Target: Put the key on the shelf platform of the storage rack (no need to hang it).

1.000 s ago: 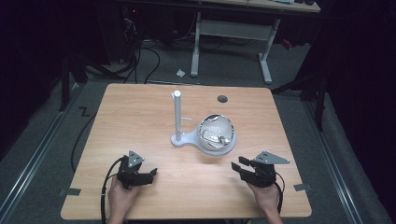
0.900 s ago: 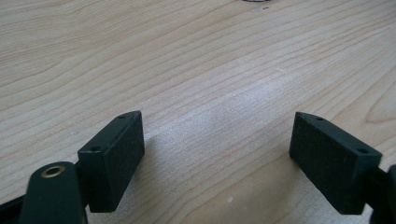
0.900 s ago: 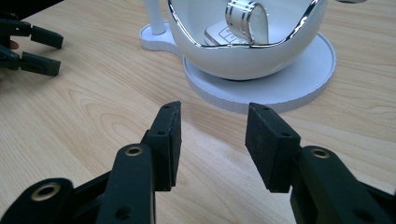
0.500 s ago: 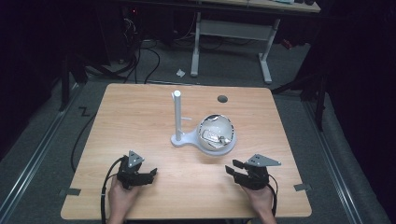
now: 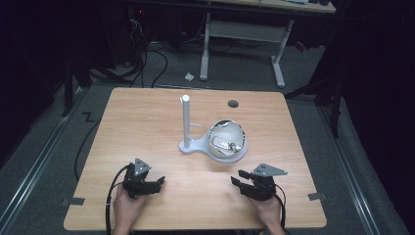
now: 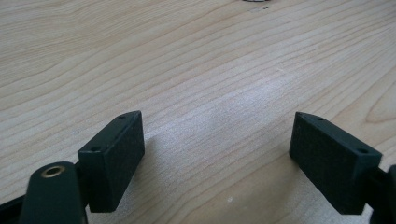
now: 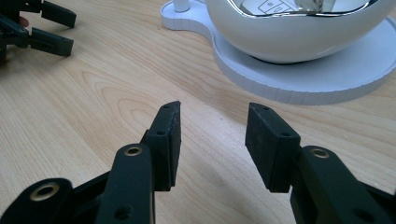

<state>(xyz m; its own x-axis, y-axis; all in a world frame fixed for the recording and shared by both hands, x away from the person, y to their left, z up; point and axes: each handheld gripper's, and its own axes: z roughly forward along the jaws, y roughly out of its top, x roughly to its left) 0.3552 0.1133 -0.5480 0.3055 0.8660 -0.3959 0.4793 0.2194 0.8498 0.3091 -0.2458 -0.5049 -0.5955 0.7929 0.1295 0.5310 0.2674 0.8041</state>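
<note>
Nearest to us we count two grippers, each resting low at the table's (image 5: 147,122) near edge. Our left gripper (image 5: 155,183) stands wide open with bare wood between its jaws. Our right gripper (image 5: 241,182) is about half open and grips nothing. Just beyond it sits one white bowl (image 5: 227,142) on one white stand (image 5: 193,146) with one upright post (image 5: 186,120). Farther back we see one dark round hole (image 5: 233,104).
</note>
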